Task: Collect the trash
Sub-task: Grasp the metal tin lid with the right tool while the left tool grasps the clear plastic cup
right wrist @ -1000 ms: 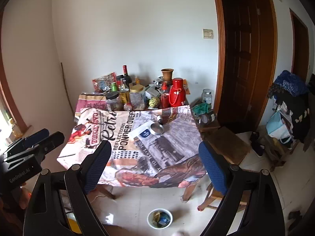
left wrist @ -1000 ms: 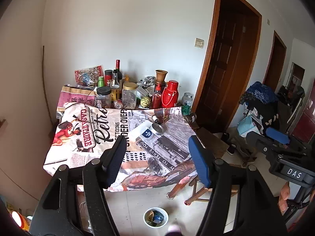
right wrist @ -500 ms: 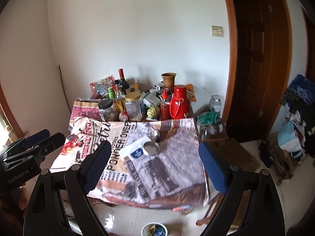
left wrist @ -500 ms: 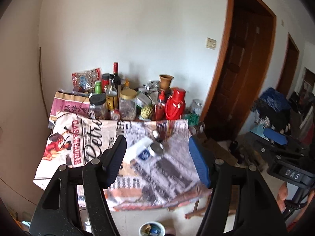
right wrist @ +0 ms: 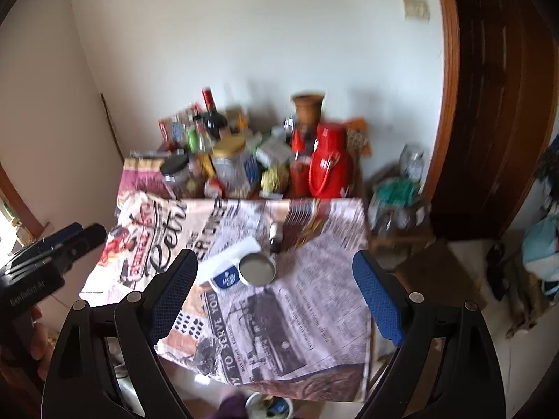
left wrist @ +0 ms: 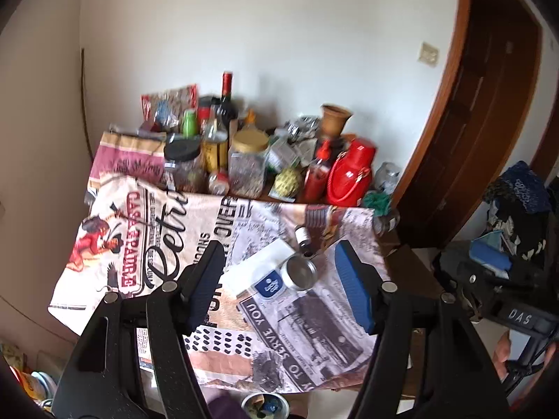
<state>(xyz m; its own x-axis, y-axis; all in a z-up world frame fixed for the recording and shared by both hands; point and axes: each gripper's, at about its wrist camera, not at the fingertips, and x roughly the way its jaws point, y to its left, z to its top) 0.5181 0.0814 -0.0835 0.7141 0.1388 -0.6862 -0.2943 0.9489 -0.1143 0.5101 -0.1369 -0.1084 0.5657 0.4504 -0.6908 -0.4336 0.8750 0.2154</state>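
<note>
A table under a newspaper-print cloth [left wrist: 314, 331] [right wrist: 314, 296] fills both wrist views. On it lie a white packet with a blue label [left wrist: 260, 272] [right wrist: 227, 265], a round metal tin [left wrist: 300, 272] [right wrist: 257, 269] and a small bottle on its side [left wrist: 303, 239] [right wrist: 275, 235]. My left gripper [left wrist: 276, 255] hangs open in the air short of the packet, with nothing between its fingers. Beside it my right gripper [right wrist: 274, 260] is also open and bare, facing the tin. A small bin with scraps [left wrist: 265, 403] [right wrist: 269, 406] stands on the floor under the table's near edge.
Bottles, jars and a red thermos [left wrist: 349, 174] [right wrist: 328, 167] crowd the table's far side against the wall. A low wooden stand [right wrist: 394, 216] with jars is right of the table, and a dark wooden door [left wrist: 471, 122] lies beyond. Clothes are piled at far right [left wrist: 517, 192].
Both grippers have moved toward the table and tilted down. The packet and tin now sit larger between the fingers. The floor bin has slid to the lower edge. Jaws are unchanged.
</note>
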